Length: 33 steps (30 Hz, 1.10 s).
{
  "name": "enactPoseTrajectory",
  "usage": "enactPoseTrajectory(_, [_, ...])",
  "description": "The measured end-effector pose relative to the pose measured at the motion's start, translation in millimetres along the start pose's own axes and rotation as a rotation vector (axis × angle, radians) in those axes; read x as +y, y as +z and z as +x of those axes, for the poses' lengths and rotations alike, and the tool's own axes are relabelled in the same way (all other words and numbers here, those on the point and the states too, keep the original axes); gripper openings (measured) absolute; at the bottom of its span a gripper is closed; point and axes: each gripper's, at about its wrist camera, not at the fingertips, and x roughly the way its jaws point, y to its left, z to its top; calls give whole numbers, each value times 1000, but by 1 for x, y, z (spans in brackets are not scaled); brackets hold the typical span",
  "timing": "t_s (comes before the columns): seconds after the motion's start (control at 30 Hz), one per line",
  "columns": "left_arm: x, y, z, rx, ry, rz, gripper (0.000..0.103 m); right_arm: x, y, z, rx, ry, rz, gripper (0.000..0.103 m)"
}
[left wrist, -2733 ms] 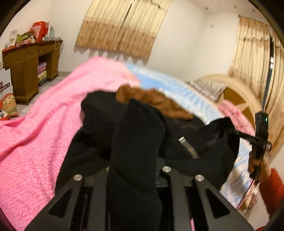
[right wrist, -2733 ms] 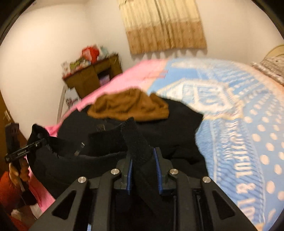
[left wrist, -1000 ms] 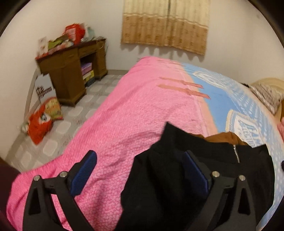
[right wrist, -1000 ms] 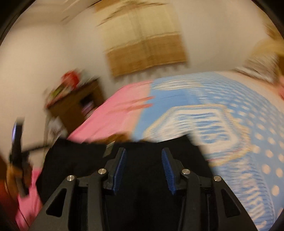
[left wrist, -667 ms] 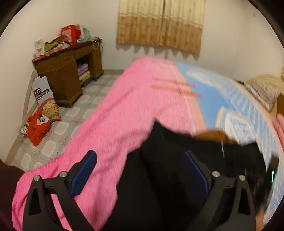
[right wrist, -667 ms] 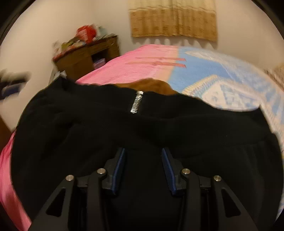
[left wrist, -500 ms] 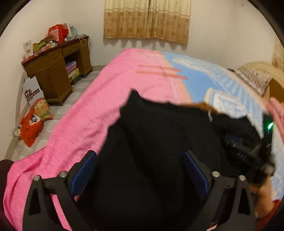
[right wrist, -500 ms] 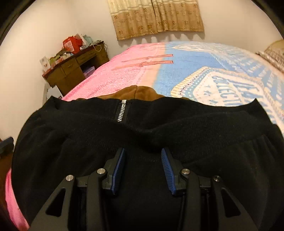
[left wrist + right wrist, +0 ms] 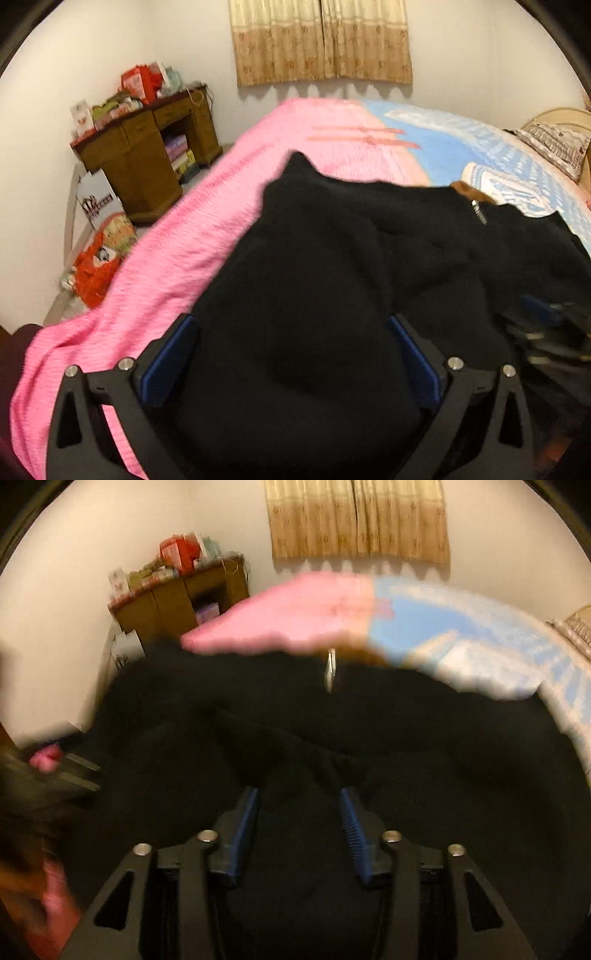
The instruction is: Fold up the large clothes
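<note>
A large black fleece garment (image 9: 332,266) with a metal zipper (image 9: 479,214) lies bunched on the bed. My left gripper (image 9: 291,354) is wide open, and black fabric bulges between its blue pads without being pinched. My right gripper (image 9: 299,812) is open too, its pads apart with black cloth (image 9: 369,738) lying between and under them. A brown garment (image 9: 471,192) peeks out beyond the black one. The right gripper shows dimly at the right edge of the left wrist view (image 9: 546,325). The right wrist view is motion-blurred.
The bed has a pink blanket (image 9: 221,229) on its left half and a blue patterned cover (image 9: 461,147) on its right. A wooden desk (image 9: 144,162) with clutter stands against the far wall, bags (image 9: 99,254) on the floor beside it. Curtains (image 9: 321,40) hang behind; a pillow (image 9: 554,144) lies far right.
Both grippers have let go of the black garment and opened. They have since moved down and in over the garment, which now fills the space between the pads.
</note>
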Motion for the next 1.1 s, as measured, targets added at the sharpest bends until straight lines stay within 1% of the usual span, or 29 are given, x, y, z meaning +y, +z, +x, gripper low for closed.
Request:
enactPoseTrajectory(0.03, [7, -3, -10, -18, -5, -15, 103, 1, -3, -3, -40, 0, -12, 51])
enactPoseTrajectory(0.1, [28, -15, -32, -55, -8, -60, 103, 4, -2, -6, -50, -21, -22, 53])
enactPoseTrajectory(0.13, [37, -21, -39, -62, 10, -84, 103, 4, -2, -5, -51, -25, -26, 53])
enactPoseTrajectory(0.2, [58, -39, -52, -73, 83, -168, 103, 4, -1, -5, -55, -24, -24, 53])
enactPoseTrajectory(0.23, [65, -47, -56, -79, 99, -212, 103, 4, 0, -5, -56, -23, -22, 53])
enactPoseTrajectory(0.27, [71, -58, -61, -82, 98, -274, 103, 4, 0, -4, -57, -26, -23, 53])
enactPoseTrajectory(0.3, [78, -71, -63, -75, 67, -350, 103, 3, 0, -4, -55, -27, -23, 53])
enactPoseTrajectory(0.37, [80, -86, -61, -59, -3, -450, 103, 4, 2, -4, -45, -41, -25, 53])
enactPoseTrajectory(0.4, [77, -91, -56, -48, -24, -490, 103, 4, 3, -5, -31, -50, -21, 53])
enactPoseTrajectory(0.43, [73, -92, -52, -37, -35, -507, 103, 4, 3, -9, -22, -59, -10, 53])
enactPoseTrajectory(0.47, [70, -92, -47, -27, -49, -520, 103, 4, 4, -22, -39, -54, 18, 53])
enactPoseTrajectory(0.53, [65, -89, -34, -14, -80, -548, 103, 6, 1, -52, -109, 0, 59, 53])
enactPoseTrajectory(0.57, [64, -89, -31, -17, -88, -563, 103, 9, 0, -61, -125, 13, 58, 53])
enactPoseTrajectory(0.63, [59, -89, -26, -40, -137, -610, 103, 14, -5, -78, -154, 35, 50, 53])
enactPoseTrajectory(0.67, [58, -90, -24, -40, -162, -634, 103, 16, -7, -79, -155, 42, 48, 53])
enactPoseTrajectory(0.7, [58, -91, -21, -36, -172, -659, 103, 17, -11, -77, -143, 43, 47, 53])
enactPoseTrajectory(0.77, [54, -91, -19, -56, -151, -678, 103, 18, -23, -49, -36, 38, 61, 53])
enactPoseTrajectory(0.8, [52, -90, -19, -64, -148, -686, 103, 15, -30, -36, -11, 44, 66, 53])
enactPoseTrajectory(0.83, [52, -89, -18, -69, -150, -694, 103, 16, -33, -36, -52, 44, 47, 53])
enactPoseTrajectory(0.87, [50, -88, -19, -77, -153, -701, 100, 17, -34, -37, -61, 43, 36, 53])
enactPoseTrajectory(0.93, [50, -87, -19, -102, -163, -713, 92, 17, -31, -36, -59, 37, 40, 53])
enactPoseTrajectory(0.97, [49, -86, -19, -109, -164, -715, 83, 17, -31, -35, -63, 35, 39, 53])
enactPoseTrajectory(1.0, [48, -84, -19, -117, -167, -714, 71, 17, -32, -35, -67, 36, 41, 53])
enactPoseTrajectory(1.03, [47, -82, -19, -126, -167, -702, 65, 17, -32, -35, -69, 38, 44, 54])
enactPoseTrajectory(1.07, [45, -80, -20, -133, -169, -691, 52, 16, -34, -37, -72, 44, 49, 54])
enactPoseTrajectory(1.1, [44, -78, -24, -153, -177, -673, 43, 15, -34, -36, -73, 49, 54, 54])
